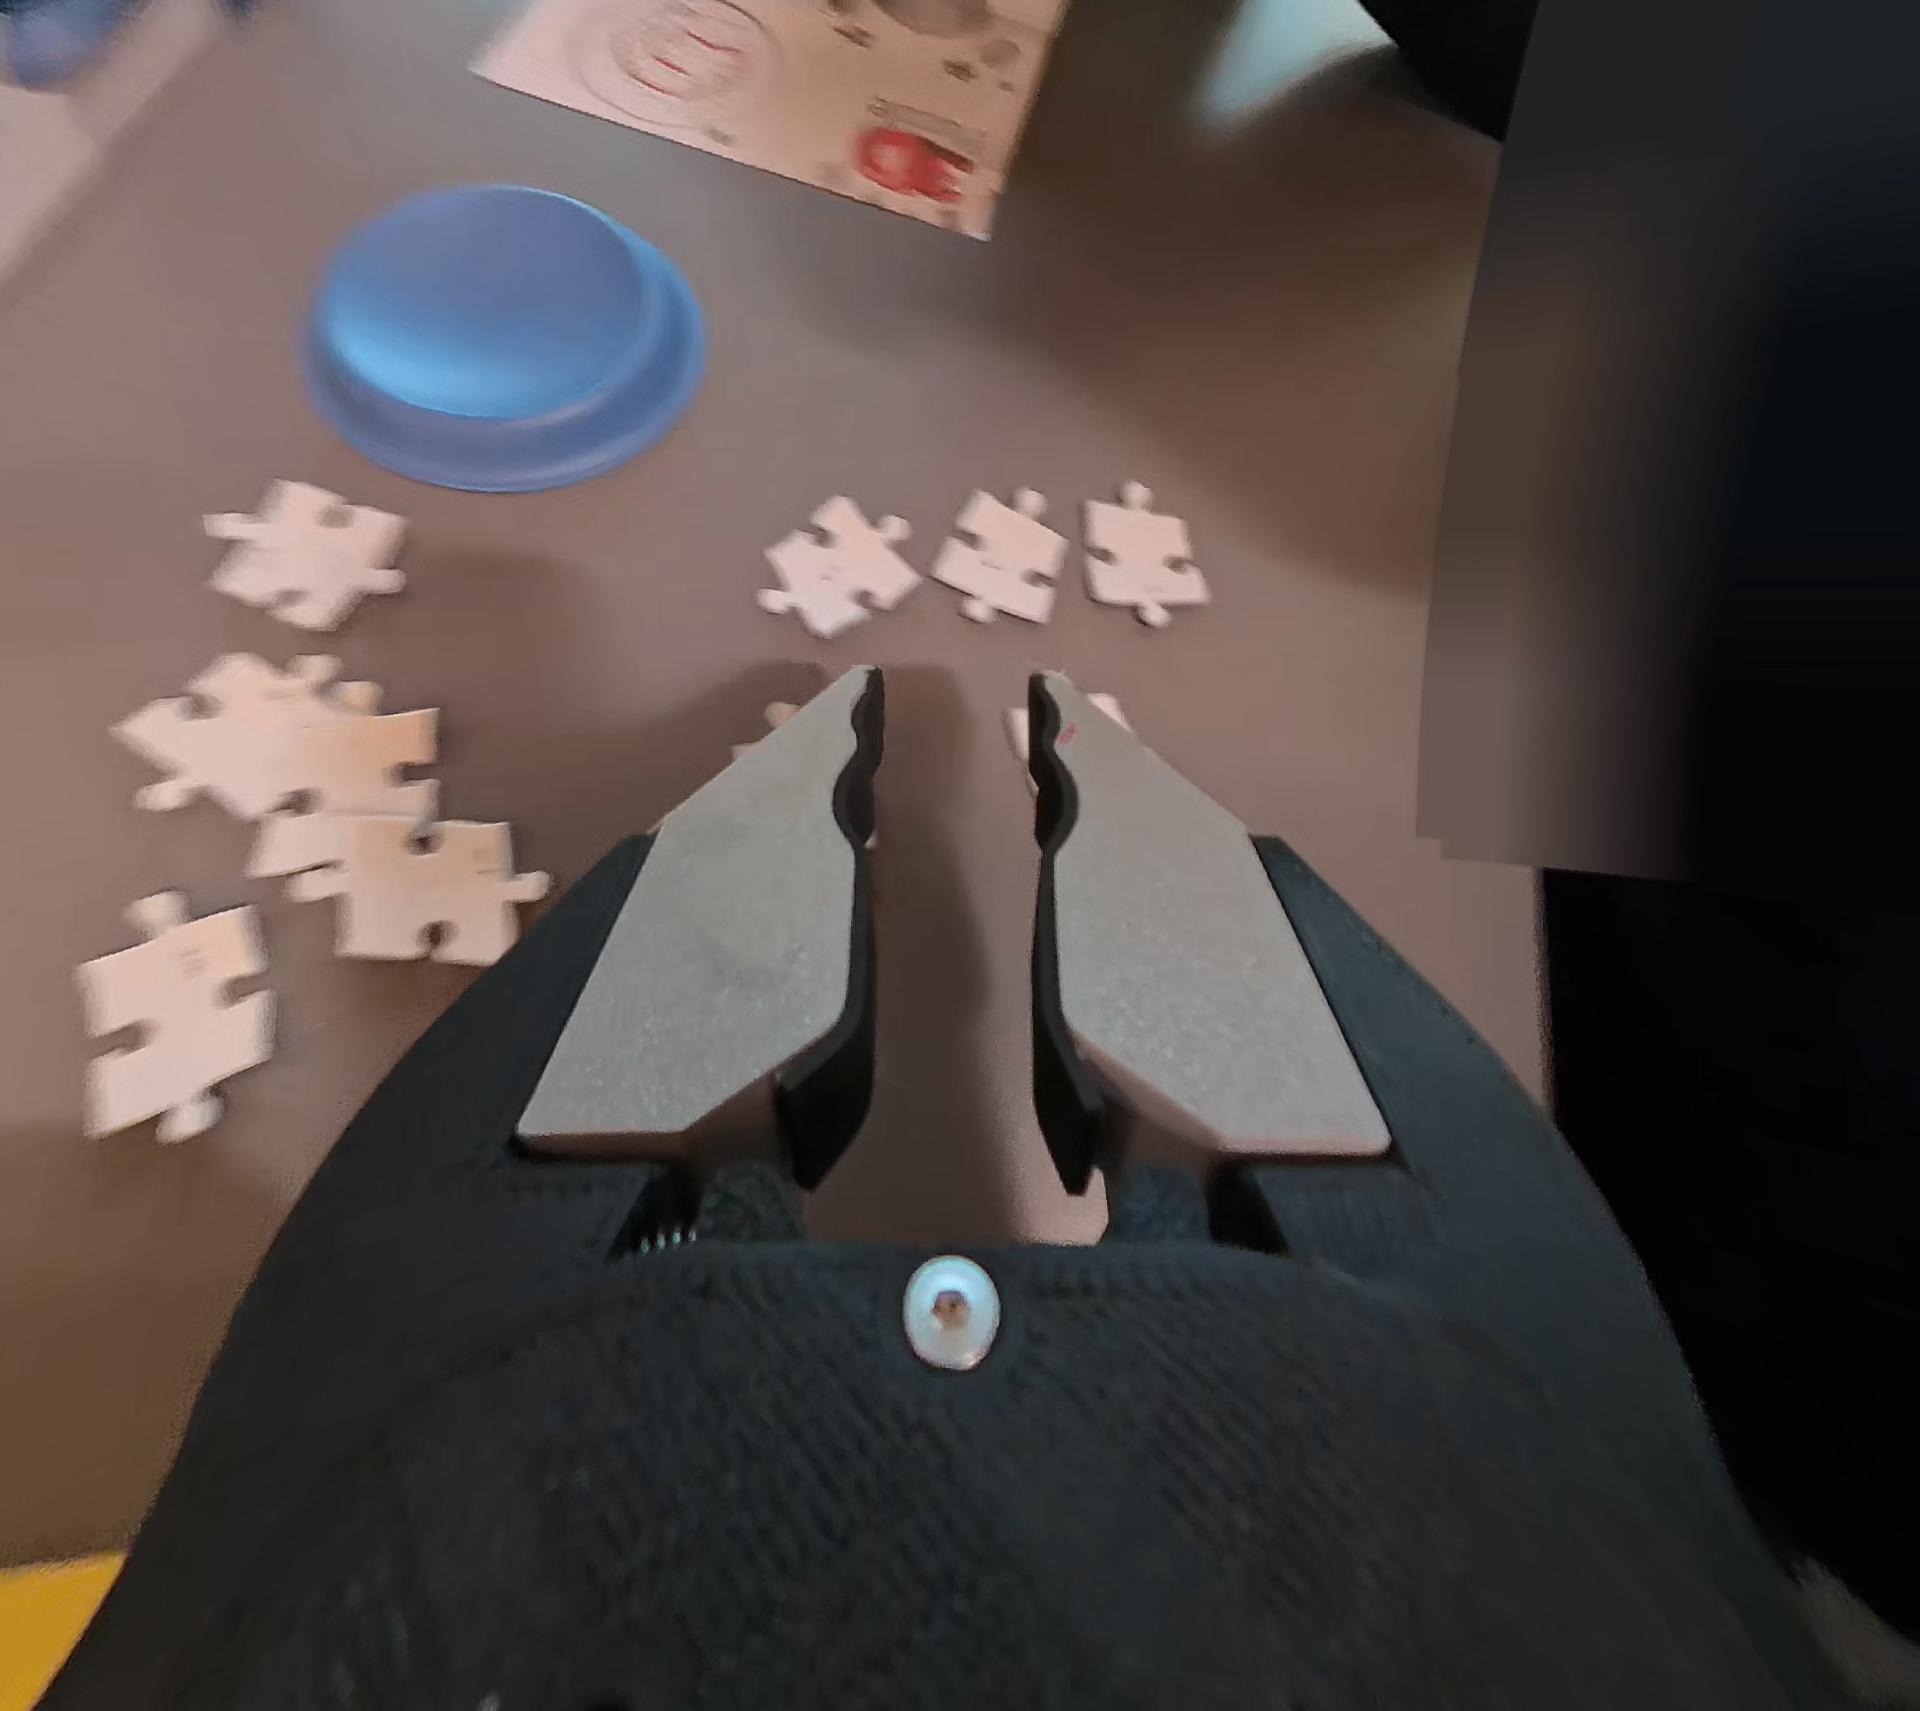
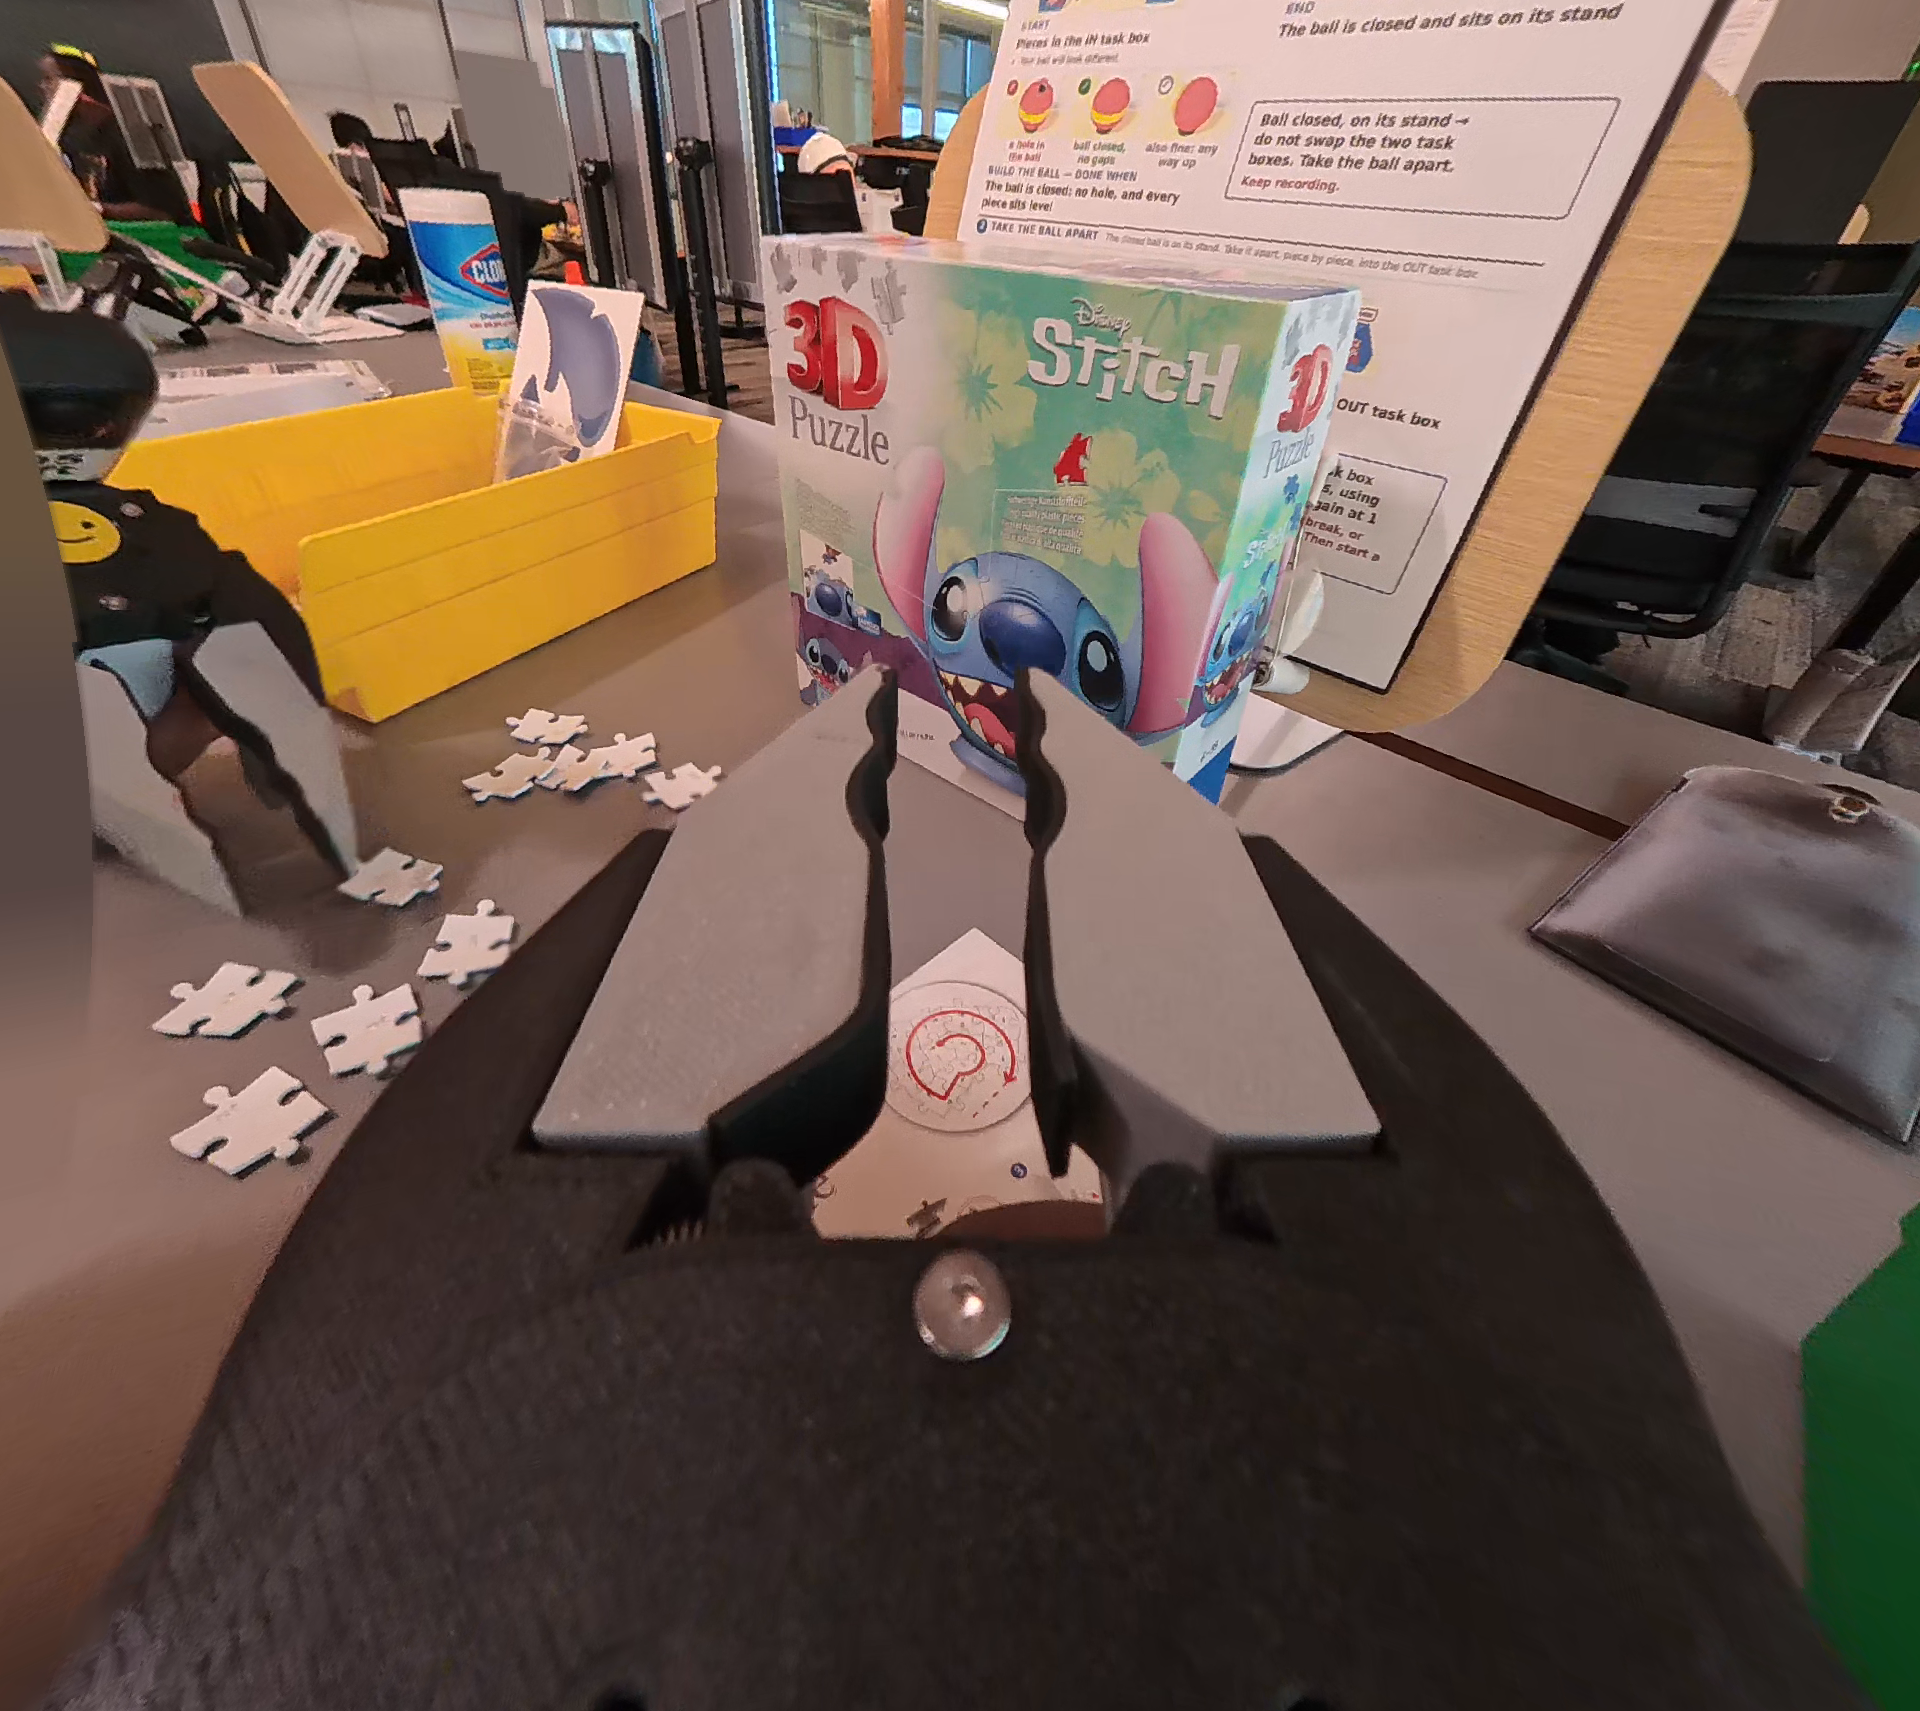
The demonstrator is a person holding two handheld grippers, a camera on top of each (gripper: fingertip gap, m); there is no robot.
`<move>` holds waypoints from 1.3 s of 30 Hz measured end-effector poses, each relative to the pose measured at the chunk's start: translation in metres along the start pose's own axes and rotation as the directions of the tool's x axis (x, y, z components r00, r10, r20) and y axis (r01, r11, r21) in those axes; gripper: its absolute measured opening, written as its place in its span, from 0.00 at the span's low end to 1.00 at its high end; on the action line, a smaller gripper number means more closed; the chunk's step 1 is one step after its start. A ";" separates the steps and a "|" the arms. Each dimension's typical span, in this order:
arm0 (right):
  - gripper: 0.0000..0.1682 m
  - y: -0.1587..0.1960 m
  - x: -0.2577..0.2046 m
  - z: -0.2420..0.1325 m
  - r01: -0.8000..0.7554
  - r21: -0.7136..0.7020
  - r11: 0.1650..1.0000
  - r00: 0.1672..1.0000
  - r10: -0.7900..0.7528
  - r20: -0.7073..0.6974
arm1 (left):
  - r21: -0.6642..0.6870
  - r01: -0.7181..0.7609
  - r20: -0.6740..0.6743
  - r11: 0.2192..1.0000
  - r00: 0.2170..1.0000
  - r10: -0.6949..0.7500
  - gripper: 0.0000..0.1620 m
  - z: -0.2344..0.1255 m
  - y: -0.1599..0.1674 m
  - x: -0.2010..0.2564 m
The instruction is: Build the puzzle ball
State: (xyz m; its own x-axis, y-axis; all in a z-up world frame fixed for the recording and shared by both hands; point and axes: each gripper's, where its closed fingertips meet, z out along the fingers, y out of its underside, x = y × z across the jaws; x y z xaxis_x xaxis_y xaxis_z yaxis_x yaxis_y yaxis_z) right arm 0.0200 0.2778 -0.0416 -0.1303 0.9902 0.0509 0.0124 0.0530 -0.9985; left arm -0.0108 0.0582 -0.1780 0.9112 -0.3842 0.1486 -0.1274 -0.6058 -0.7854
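Note:
White puzzle pieces lie loose on the brown table. In the left wrist view, three sit in a row (image 1: pixel 997 555) just beyond my left gripper (image 1: pixel 956 695), and several more lie at the left (image 1: pixel 281 736). My left gripper is open and empty, low over the table, with pieces partly hidden under both fingertips. A blue round stand (image 1: pixel 504 336) sits behind the pieces. My right gripper (image 2: pixel 954 674) is open and empty, held above a printed instruction sheet (image 2: pixel 956 1059). The right wrist view shows the left gripper's fingers (image 2: pixel 281 757) down among pieces (image 2: pixel 369 1027).
The puzzle's printed box (image 2: pixel 1039 498) stands straight ahead of the right gripper. A yellow bin (image 2: pixel 436 539) sits at the back left, a tilted instruction board (image 2: pixel 1351 155) behind the box, and a grey pouch (image 2: pixel 1745 934) at the right. The instruction sheet (image 1: pixel 810 9) lies beyond the stand. Measured from the fingertips, the row (image 1: pixel 997 555) is 6 cm or so from the left gripper and 25 cm from the right. It turns up in the right wrist view (image 2: pixel 373 1032) as well.

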 end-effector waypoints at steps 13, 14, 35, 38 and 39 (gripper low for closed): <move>0.11 0.004 0.001 0.001 -0.005 -0.011 1.000 1.000 0.005 -0.003 | -0.174 -0.121 -0.073 0.977 0.991 0.110 0.20 0.014 0.028 0.024; 0.11 0.004 0.001 0.002 -0.005 -0.013 1.000 1.000 0.005 -0.002 | -0.175 -0.122 -0.071 0.977 0.991 0.111 0.20 0.014 0.029 0.024; 0.12 0.004 -0.003 0.002 0.002 -0.018 1.000 1.000 -0.002 0.015 | -0.164 -0.093 -0.003 0.982 0.996 0.094 0.20 0.006 0.028 0.006; 0.11 0.005 -0.006 0.003 0.001 -0.024 1.000 1.000 0.000 0.030 | -0.157 -0.095 -0.010 0.983 0.995 0.094 0.20 0.005 0.027 0.007; 0.11 0.006 -0.009 0.004 0.002 -0.028 1.000 0.999 0.000 0.047 | -0.154 -0.095 -0.021 0.984 0.995 0.093 0.20 0.005 0.027 0.009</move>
State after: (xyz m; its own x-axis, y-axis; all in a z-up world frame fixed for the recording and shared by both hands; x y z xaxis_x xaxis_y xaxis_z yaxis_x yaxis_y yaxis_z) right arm 0.0178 0.2687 -0.0483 -0.1766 0.9830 0.0504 0.0400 0.0584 -0.9975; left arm -0.0042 0.0417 -0.2004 0.8869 -0.4535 0.0874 -0.2723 -0.6663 -0.6942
